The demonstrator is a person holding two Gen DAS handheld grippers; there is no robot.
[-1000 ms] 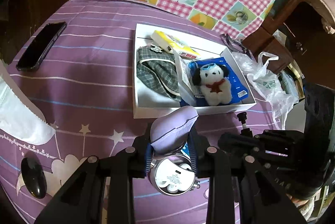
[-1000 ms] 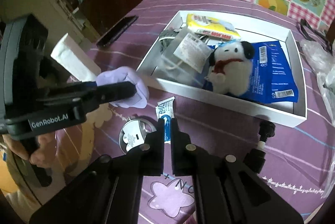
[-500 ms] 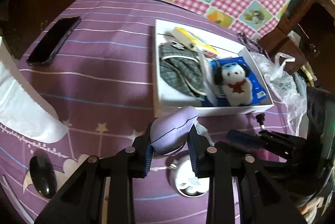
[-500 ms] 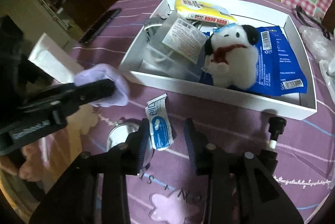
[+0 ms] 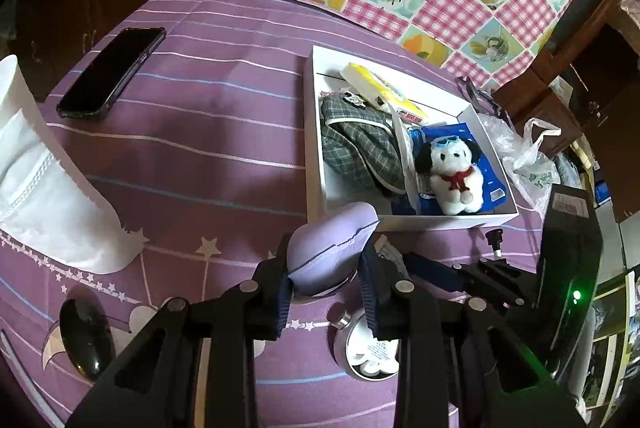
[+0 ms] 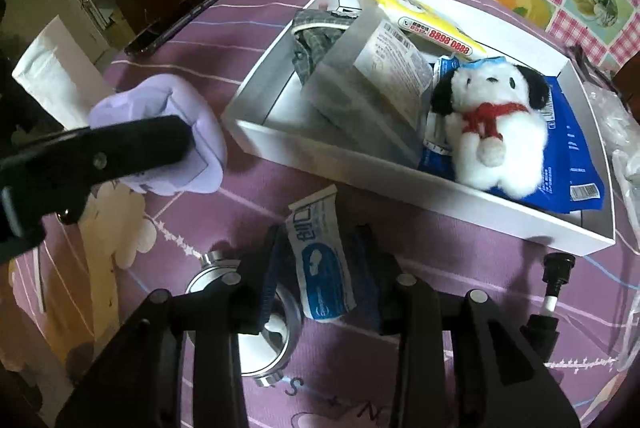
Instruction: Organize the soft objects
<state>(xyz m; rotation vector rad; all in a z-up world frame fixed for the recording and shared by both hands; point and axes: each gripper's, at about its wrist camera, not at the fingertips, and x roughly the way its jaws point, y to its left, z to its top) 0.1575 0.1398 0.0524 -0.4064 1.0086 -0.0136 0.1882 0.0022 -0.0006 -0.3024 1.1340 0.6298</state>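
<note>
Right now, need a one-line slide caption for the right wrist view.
Right gripper straddles a blue-white sachet before the white box; left gripper holds a lilac pouch.

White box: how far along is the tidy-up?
Done: plush dog, plaid cloth and packets lie in the white box. In hand: left claw grips the lilac pouch; right claw straddles the blue-white sachet, not yet pinched. Left: both go in.
</note>
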